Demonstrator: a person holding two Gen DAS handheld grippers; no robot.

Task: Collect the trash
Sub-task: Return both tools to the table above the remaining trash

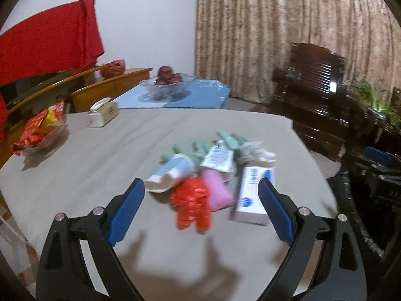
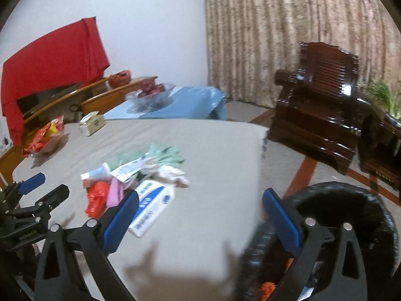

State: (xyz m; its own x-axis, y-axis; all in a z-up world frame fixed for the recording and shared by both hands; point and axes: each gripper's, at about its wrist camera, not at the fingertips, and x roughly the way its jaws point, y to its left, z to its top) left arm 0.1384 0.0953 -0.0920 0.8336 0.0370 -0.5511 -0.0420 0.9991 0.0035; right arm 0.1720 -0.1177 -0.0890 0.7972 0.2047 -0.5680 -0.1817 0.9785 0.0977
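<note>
Seen from both wrist views: a heap of trash on the grey desk [image 1: 100, 155], with the black-lined bin [image 2: 351, 205] as landmark, standing off the desk's near right corner. Inside the bin, something orange [image 2: 268, 287] at the bottom, so probably some collecting done already, though hard to be sure given the blur. Left of the bin, up on the desk, the remaining heap: a red crumpled wrapper [image 1: 191, 204], just beyond it a torn paper cup [image 1: 170, 173] lying on its side, a pink packet [image 1: 215, 190], a white-and-blue box [image 1: 252, 195] nearest the bin side, a tube-like white pack [image 1: 218, 159], mint-green gloves or rags [image 1: 200, 148] farthest from the bin, and crumpled tissue [image 2: 173, 174]. Left tongs [image 1: 201, 188] spread wide and empty, hovering over the near end of the heap, the red wrapper roughly between the blue pads. Right tongs [image 2: 200, 200] also wide open, holding nothing, poised at the desk's edge beside the bin's rim. Judged so: most of the job left, nearly the whole pile waiting to go in. Farther from the bin, a tissue box [image 1: 102, 111] and a snack bowl [image 1: 42, 135], likely not trash.
</note>
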